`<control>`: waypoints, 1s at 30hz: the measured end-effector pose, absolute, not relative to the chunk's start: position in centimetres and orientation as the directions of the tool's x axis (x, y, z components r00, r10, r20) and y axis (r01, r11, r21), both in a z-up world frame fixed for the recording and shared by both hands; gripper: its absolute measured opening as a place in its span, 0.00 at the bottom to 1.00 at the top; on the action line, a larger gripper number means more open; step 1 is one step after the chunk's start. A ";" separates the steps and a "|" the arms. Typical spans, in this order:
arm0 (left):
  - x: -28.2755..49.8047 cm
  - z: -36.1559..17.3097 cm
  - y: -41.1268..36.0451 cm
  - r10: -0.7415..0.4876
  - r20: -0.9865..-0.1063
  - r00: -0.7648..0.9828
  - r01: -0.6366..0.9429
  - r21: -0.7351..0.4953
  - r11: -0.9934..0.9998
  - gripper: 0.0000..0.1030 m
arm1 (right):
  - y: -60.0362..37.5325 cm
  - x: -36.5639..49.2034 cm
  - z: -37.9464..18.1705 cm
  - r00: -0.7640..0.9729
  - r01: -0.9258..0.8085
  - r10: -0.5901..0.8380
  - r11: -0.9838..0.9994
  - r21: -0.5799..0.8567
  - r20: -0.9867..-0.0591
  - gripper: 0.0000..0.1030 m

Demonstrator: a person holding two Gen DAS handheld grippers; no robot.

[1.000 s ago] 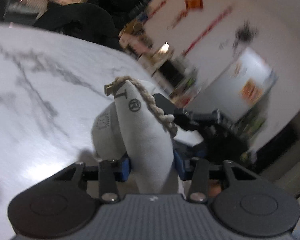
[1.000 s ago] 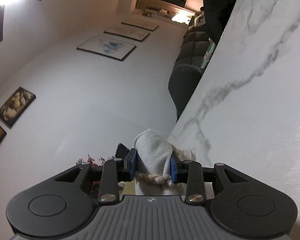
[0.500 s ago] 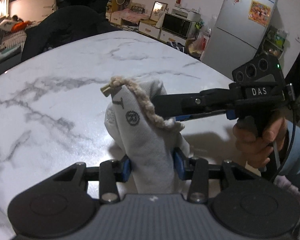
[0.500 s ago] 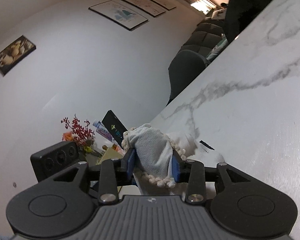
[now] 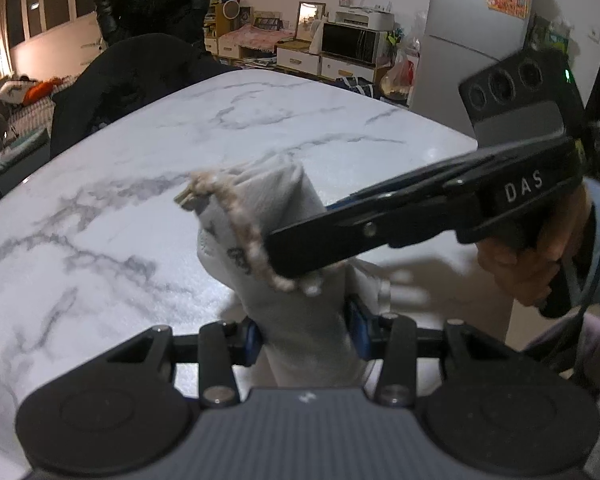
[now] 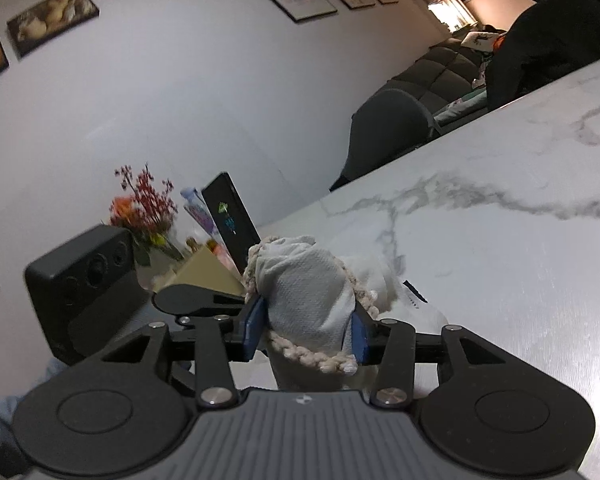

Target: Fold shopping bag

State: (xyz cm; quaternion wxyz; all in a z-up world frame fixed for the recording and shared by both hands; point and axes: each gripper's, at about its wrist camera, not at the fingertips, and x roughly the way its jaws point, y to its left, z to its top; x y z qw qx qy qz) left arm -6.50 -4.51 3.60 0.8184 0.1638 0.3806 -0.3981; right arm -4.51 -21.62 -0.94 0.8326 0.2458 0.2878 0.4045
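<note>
Left tongs [image 5: 304, 340] clamped on the bundled grey shopping bag [image 5: 284, 280], held above the marble table [image 5: 100, 220]. Right tongs [image 6: 306, 330] also clamped on the bag, its braided rope handle [image 6: 312, 356] draped across the pads. A hand [image 5: 532, 256] grips the right tool.

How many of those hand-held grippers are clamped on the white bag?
2. The left hand-held gripper pinches the shopping bag low, nearest its own camera. The right hand-held gripper grips the bag's bunched top from the side, by the braided rope handle.
</note>
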 end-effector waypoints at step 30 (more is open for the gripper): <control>-4.1 7.7 5.2 -0.740 -0.489 0.461 0.528 -0.520 0.672 0.55 | -16.5 -8.6 1.8 0.777 -0.482 0.493 0.866 0.133 -0.392 0.38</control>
